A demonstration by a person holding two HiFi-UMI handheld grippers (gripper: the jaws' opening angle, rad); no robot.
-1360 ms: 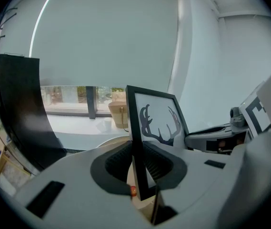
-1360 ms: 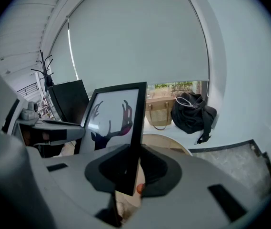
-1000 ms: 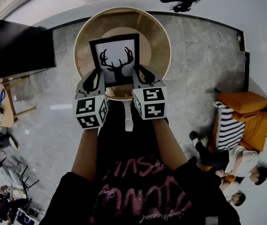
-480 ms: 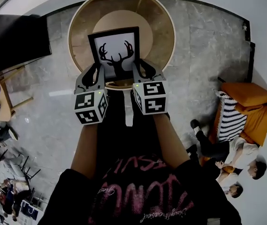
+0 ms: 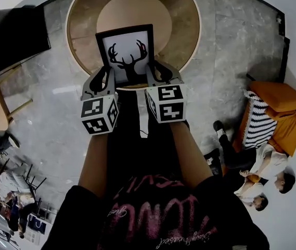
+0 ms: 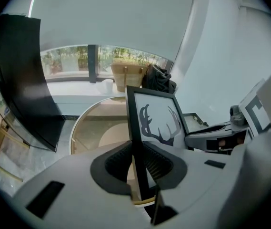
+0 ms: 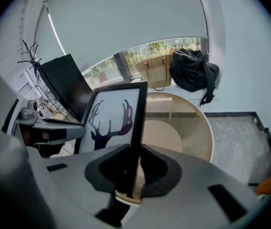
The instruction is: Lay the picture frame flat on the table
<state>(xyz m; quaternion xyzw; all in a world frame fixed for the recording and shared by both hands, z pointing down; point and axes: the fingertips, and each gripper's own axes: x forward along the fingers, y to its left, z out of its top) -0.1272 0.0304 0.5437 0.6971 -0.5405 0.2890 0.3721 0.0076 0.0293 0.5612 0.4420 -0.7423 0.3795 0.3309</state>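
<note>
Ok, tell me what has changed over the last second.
The left claw and right claw have carried the picture frame downward, closer to the round table, which now looks larger in the head view. Nothing was let go or newly taken hold of. Unchanged: each claw grips one side edge of the frame, which is not yet lying flat, its deer print toward the person.

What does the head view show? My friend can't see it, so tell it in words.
A left tool and a right tool each grip one side edge of a black picture frame with a deer-head silhouette, held over a round wooden table. The person's arms reach in from below.
</note>
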